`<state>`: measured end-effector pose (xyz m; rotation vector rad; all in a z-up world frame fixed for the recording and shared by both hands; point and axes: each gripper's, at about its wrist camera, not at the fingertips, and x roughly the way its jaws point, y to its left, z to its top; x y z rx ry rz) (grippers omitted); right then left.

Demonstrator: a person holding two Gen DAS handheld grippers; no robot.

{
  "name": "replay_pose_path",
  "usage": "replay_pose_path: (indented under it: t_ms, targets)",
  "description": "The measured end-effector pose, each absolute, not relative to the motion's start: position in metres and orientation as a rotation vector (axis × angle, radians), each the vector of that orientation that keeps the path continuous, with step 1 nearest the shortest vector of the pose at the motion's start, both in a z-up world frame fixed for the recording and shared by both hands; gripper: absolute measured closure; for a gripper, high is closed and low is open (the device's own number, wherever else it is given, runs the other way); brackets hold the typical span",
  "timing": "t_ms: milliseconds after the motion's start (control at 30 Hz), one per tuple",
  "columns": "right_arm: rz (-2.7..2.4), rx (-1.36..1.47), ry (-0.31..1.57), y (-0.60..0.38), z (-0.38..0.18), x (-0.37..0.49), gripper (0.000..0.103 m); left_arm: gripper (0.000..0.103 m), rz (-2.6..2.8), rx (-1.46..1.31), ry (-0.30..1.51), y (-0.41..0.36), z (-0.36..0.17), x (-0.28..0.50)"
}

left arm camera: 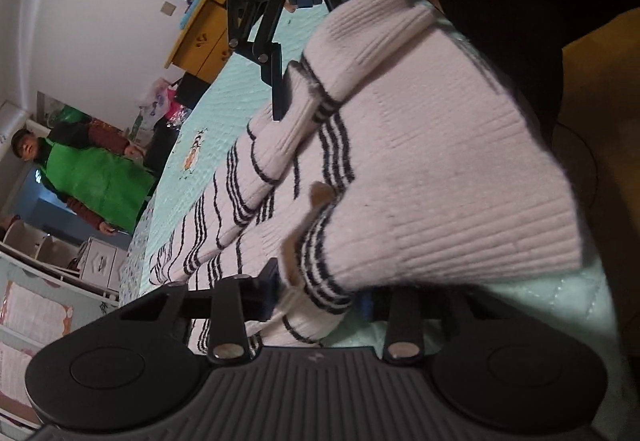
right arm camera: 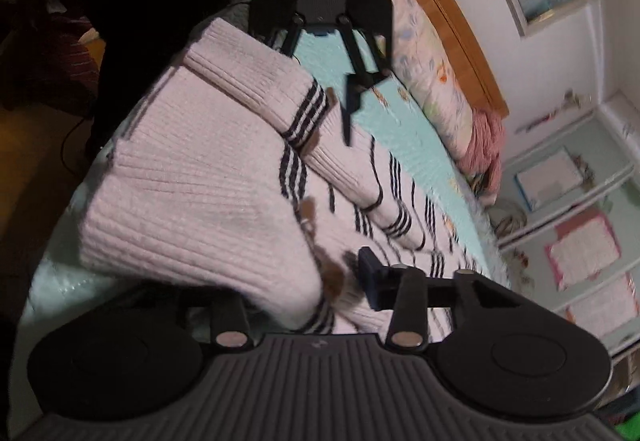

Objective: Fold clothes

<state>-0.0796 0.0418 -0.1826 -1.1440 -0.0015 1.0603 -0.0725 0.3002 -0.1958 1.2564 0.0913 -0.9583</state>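
A bed with a pale green quilt [left arm camera: 224,109] fills the middle of both views, and on it lies a pinkish-white ribbed sweater [left arm camera: 420,161] with dark stripes, its thick plain end doubled over the striped part. In the left view the sweater runs from the upper right down to the lower centre; in the right view it spreads across the left and centre [right arm camera: 192,177].

It looks like a thick, soft knit: limp, bulky, not slippery, likely to sag and stretch if lifted by one point. Gripping through the folded edge near each corner, both layers together, would probably carry it best.

The left gripper [left arm camera: 316,297], at the lower centre, appears clamped on the folded striped edge. The right gripper [right arm camera: 316,297] likewise seems closed on the fold's lower corner, though one finger is hidden under the cloth.

A wooden headboard [right arm camera: 452,21] and a floral pillow [right arm camera: 432,81] sit at the upper right.
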Motion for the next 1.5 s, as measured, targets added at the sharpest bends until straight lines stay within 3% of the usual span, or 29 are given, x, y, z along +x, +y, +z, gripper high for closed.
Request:
replay_pose_path:
  t_ms: [267,667,1000,1100,1233,1367,1500]
  targets:
    - [1.005,-0.969,0.176,0.051,-0.162,-0.081,0.078,0.078,-0.961,1.076,0.207,0.300,-0.178,-0.061]
    - [0.980,-0.306,0.493,0.028,-0.089,-0.013,0.081,0.079,-0.926,0.583,0.358,0.310,-0.128,-0.017]
    - [0.925,0.135,0.591,0.006,-0.047,0.148,0.082,0.079,-0.821,0.210,0.524,0.328,-0.070,0.147]
    - [0.881,0.323,0.733,0.003,-0.067,0.236,0.082,0.078,-0.750,0.119,0.640,0.335,-0.078,0.222]
    - [0.699,0.563,0.924,0.001,-0.137,0.343,0.080,0.077,-0.584,-0.039,0.822,0.345,-0.122,0.312]
    - [0.624,0.699,0.996,0.005,-0.191,0.374,0.076,0.071,-0.487,-0.137,0.904,0.350,-0.156,0.349]
    - [0.666,0.734,0.958,0.006,-0.202,0.369,0.075,0.069,-0.508,-0.237,0.891,0.367,-0.164,0.343]
